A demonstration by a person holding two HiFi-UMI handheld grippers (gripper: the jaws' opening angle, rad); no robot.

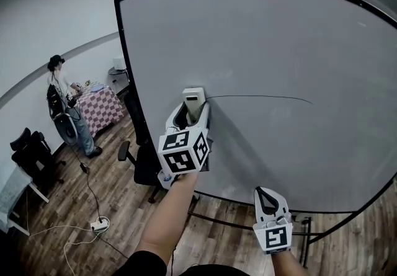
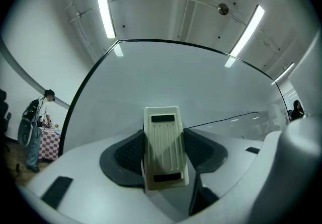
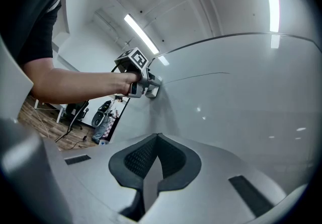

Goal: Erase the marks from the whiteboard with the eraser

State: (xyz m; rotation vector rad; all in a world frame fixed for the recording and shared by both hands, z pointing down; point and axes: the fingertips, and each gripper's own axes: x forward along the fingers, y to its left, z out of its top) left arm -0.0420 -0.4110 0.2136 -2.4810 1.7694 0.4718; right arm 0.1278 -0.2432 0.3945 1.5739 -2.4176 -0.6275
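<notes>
Firmly, the jaws of the left gripper [image 2: 163,143] clamp the eraser [image 2: 162,140], pressed on the whiteboard [image 1: 279,45] at the left end of a thin dark line [image 1: 260,97]. That line runs rightward unwiped, so most erasing seems left. The right gripper [image 3: 156,161] hangs low, jaws together, empty.

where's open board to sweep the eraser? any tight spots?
Whiteboard is bare above the thin line up to the top frame, and below it down to the bottom frame. Tight: the eraser in the left gripper sits near the left frame, office chair beside it; the right gripper, jaws together, is by the bottom edge.
</notes>
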